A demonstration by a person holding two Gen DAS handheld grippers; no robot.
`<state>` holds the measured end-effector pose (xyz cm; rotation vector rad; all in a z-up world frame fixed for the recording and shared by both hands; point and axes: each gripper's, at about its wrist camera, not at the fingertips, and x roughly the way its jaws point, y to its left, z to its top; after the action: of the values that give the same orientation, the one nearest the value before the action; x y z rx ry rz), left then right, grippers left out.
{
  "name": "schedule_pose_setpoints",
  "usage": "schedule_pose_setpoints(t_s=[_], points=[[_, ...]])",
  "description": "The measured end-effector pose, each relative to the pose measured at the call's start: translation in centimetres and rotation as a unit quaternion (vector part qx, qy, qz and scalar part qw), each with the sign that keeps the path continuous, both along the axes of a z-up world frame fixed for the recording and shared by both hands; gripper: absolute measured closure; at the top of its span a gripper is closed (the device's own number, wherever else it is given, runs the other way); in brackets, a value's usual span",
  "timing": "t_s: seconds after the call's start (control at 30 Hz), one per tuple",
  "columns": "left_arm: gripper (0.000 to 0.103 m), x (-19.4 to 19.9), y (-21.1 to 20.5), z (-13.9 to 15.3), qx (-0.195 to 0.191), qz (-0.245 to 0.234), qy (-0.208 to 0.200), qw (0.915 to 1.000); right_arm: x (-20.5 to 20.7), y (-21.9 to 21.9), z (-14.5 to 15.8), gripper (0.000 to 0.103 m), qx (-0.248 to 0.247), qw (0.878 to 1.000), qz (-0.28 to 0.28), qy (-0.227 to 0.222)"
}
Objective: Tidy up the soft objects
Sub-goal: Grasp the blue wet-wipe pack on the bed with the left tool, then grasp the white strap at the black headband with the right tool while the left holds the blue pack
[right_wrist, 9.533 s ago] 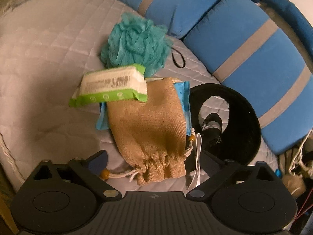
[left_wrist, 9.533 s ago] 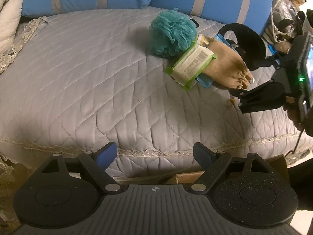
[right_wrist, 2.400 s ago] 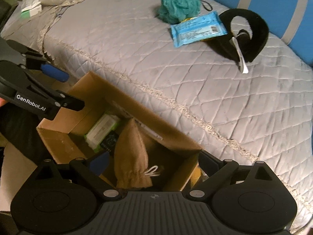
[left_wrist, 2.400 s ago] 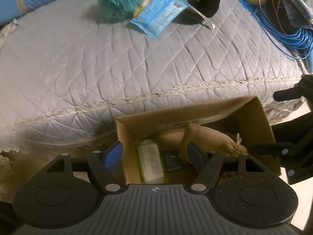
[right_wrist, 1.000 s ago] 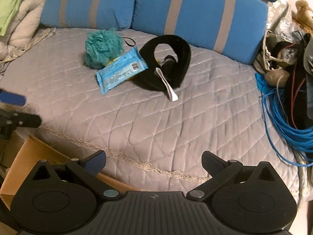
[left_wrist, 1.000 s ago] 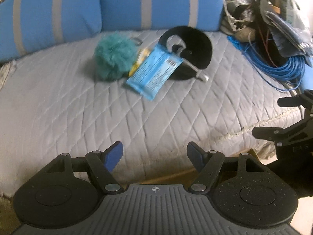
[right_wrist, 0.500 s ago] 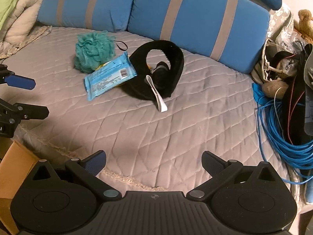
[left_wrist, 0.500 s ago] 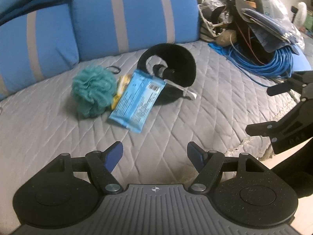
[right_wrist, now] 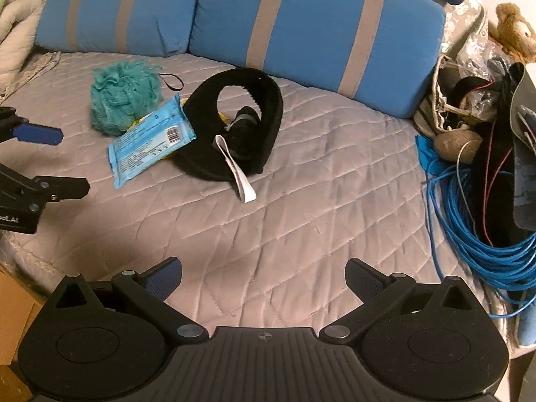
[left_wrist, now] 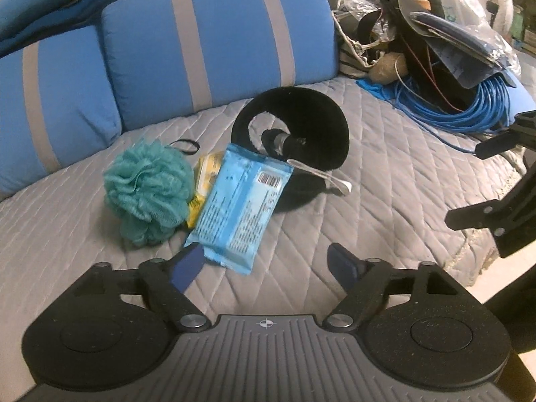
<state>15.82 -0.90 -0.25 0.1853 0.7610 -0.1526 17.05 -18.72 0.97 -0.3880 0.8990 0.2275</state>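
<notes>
A blue wipes pack [left_wrist: 240,203] [right_wrist: 150,142] lies on the grey quilted bed [left_wrist: 385,181] [right_wrist: 301,207], partly over a yellow packet [left_wrist: 203,184]. A teal bath pouf [left_wrist: 148,191] [right_wrist: 124,97] sits to its left. A black neck pillow [left_wrist: 301,124] [right_wrist: 241,114] with a white strap [right_wrist: 236,174] lies to its right. My left gripper [left_wrist: 266,264] is open and empty, its left fingertip just at the pack's near edge. My right gripper [right_wrist: 264,276] is open and empty over bare quilt, well short of the pillow.
Two blue striped cushions [left_wrist: 217,37] [right_wrist: 301,23] line the back. A coil of blue cable [left_wrist: 475,114] [right_wrist: 475,234] and a heap of bags and clutter [left_wrist: 435,26] fill the right side. A cardboard box edge [right_wrist: 13,305] shows at lower left.
Both grippers have left the cardboard box, where the brown pouch and green pack now lie, and moved in over the bed. The left one has closed in on the blue pack.
</notes>
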Motion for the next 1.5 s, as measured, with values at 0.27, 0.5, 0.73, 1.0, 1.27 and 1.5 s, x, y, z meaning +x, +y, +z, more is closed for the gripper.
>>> schedule_pose_setpoints(t_s=[0.27, 0.5, 0.73, 1.0, 1.27, 1.5], points=[[0.017, 2.8, -0.8, -2.0, 0.05, -0.035, 0.005, 0.9981, -0.3, 0.3, 0.3, 0.0, 0.007, 1.0, 0.015, 0.0], [0.017, 5.8, 0.3, -4.1, 0.074, -0.054, 0.001, 0.9957, 0.1, 0.1, 0.4, 0.0, 0.015, 1.0, -0.001, 0.012], [0.017, 8.4, 0.9, -5.9, 0.085, -0.082, 0.012, 0.993, -0.6, 1.1, 0.7, 0.0, 0.027, 0.999, 0.03, 0.009], [0.017, 9.4, 1.2, -7.6, 0.097, -0.094, 0.016, 0.9906, -0.6, 1.0, 0.9, 0.0, 0.042, 0.999, 0.029, 0.018], [0.033, 9.1, 1.7, -7.2, 0.087, -0.089, 0.02, 0.992, -0.4, 1.0, 0.6, 0.0, 0.038, 0.999, 0.021, 0.023], [0.038, 9.0, 1.7, -6.7, 0.073, -0.078, 0.035, 0.9937, -0.1, 0.7, 0.4, 0.0, 0.036, 0.999, 0.01, 0.024]])
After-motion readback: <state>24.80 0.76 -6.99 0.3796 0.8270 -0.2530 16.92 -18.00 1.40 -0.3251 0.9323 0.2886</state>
